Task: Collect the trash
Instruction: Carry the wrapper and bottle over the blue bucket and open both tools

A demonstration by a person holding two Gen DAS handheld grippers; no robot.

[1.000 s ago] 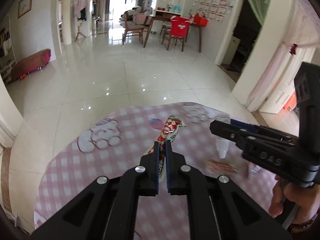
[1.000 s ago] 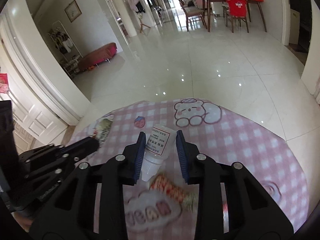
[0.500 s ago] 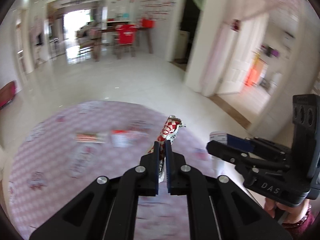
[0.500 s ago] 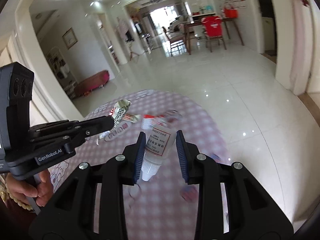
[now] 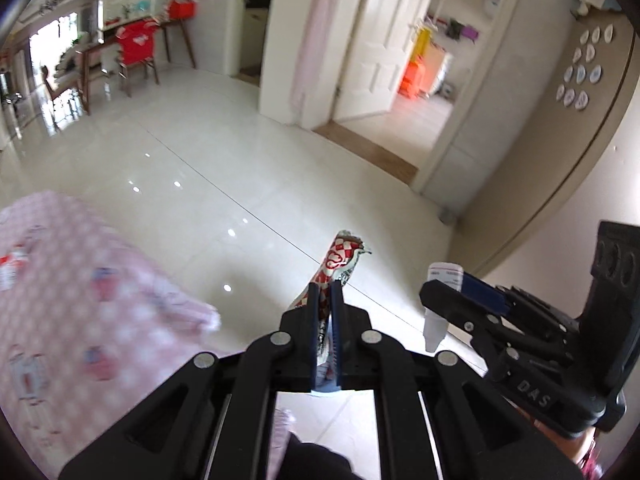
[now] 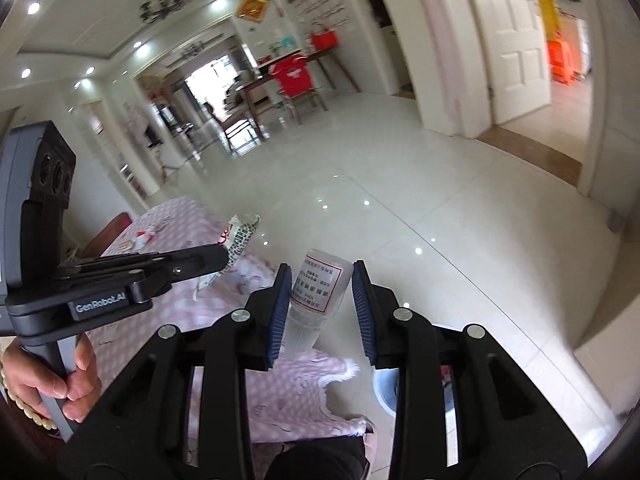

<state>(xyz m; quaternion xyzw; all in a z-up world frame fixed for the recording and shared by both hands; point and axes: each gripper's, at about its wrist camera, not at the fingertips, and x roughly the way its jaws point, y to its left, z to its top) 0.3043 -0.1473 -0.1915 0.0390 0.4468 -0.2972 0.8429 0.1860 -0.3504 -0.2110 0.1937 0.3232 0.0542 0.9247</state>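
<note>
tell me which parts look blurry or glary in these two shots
Left wrist view: the pink checked tablecloth is smeared by motion blur, the red-and-white snack wrapper in the jaws stays sharp, and lamp glints dot the glossy white floor tiles. Right wrist view: the small clear plastic bottle is crisp, the doorways are soft and fisheye-bent.

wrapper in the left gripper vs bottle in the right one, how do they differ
The wrapper is flat, crinkled, red-and-white checked; the bottle is rigid, translucent, with a printed label. The left gripper has its jaws nearly together on the wrapper; the right gripper holds its jaws wider around the bottle. Both are held beyond the tablecloth edge.
</note>
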